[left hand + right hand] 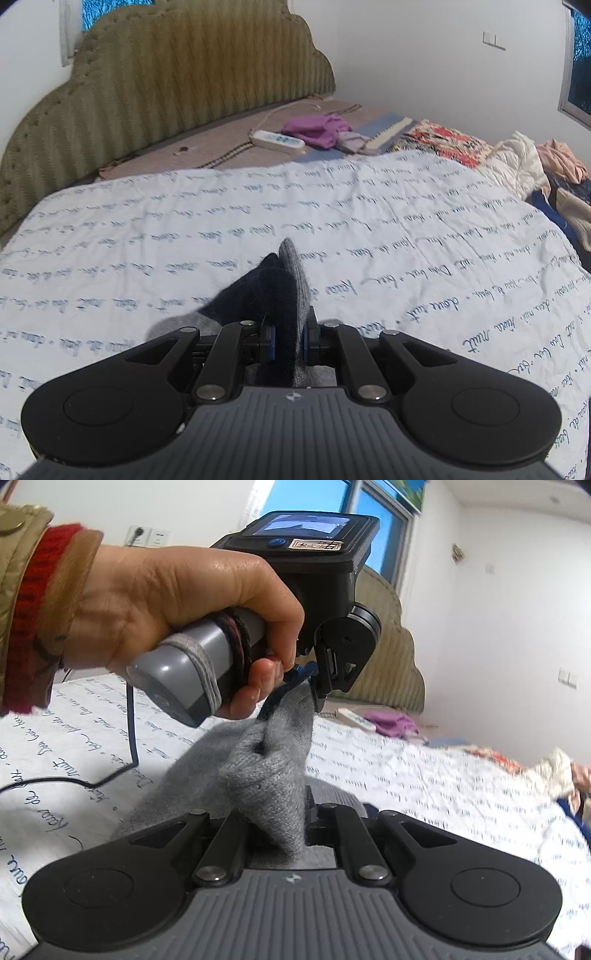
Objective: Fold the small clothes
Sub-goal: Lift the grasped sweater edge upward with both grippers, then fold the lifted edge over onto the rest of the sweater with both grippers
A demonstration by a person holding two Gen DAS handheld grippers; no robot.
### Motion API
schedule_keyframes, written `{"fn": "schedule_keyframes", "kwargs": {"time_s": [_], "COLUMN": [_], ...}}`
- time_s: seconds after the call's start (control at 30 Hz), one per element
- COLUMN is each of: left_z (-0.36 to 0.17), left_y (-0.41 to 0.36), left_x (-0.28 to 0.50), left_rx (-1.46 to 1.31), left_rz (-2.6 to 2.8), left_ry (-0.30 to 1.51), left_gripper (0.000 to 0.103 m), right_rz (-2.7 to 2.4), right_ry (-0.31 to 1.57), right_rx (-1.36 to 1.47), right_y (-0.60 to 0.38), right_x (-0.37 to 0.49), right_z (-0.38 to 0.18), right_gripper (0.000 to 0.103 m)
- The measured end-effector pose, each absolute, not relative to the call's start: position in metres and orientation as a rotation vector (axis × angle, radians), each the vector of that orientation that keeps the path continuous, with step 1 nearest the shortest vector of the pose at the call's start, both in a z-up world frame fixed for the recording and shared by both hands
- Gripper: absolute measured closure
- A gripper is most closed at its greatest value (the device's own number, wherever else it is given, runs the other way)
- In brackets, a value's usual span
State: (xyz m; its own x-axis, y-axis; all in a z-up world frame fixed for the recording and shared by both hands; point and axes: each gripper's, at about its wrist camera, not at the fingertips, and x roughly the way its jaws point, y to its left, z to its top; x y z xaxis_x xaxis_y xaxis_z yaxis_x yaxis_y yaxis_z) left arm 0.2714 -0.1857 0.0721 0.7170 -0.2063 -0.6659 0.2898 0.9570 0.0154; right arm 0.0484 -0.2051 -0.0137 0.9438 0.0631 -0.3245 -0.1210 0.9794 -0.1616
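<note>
A grey and dark navy sock (284, 295) hangs stretched above the bed's white quilt (369, 221), which is printed with blue script. The left gripper (287, 341) is clamped on one end, and the right gripper (280, 823) is closed on the other grey end. Beyond the quilt lie a purple garment (317, 127) and a white power strip (277, 140), near the padded headboard (166, 81).

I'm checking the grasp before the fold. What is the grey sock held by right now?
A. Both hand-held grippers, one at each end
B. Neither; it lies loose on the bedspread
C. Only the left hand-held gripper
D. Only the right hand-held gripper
A: the left hand-held gripper is shut on one end of the sock, and the right hand-held gripper is shut on the other.
</note>
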Motion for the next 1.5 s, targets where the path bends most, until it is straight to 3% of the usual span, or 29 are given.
{"fn": "schedule_keyframes", "kwargs": {"time_s": [0.7,0.8,0.87,0.93,1.1,1.17,1.3,1.5], "left_z": [0.004,0.002,0.005,0.01,0.026,0.03,0.032,0.015], "left_y": [-0.242,-0.237,-0.234,-0.23,-0.218,-0.205,-0.17,-0.113], "left_x": [0.291,0.295,0.295,0.294,0.288,0.282,0.258,0.203], "left_rx": [0.126,0.075,0.045,0.039,0.072,0.069,0.066,0.079], "left_rz": [-0.314,-0.323,-0.328,-0.322,-0.281,-0.268,-0.247,-0.234], "left_ry": [0.851,0.857,0.846,0.81,0.757,0.744,0.732,0.731], "left_gripper": [0.088,0.066,0.042,0.036,0.033,0.027,0.023,0.022], "right_rz": [0.129,0.14,0.151,0.154,0.176,0.189,0.245,0.308], "right_ry": [0.54,0.559,0.575,0.588,0.627,0.643,0.672,0.695], "right_rx": [0.152,0.179,0.202,0.22,0.287,0.341,0.495,0.662], "right_y": [-0.266,-0.27,-0.276,-0.277,-0.283,-0.29,-0.311,-0.327], "right_x": [0.061,0.064,0.066,0.061,0.069,0.071,0.075,0.066], "right_z": [-0.046,-0.044,-0.039,-0.043,-0.05,-0.051,-0.056,-0.066], "right_gripper": [0.096,0.096,0.096,0.095,0.092,0.09,0.076,0.073]}}
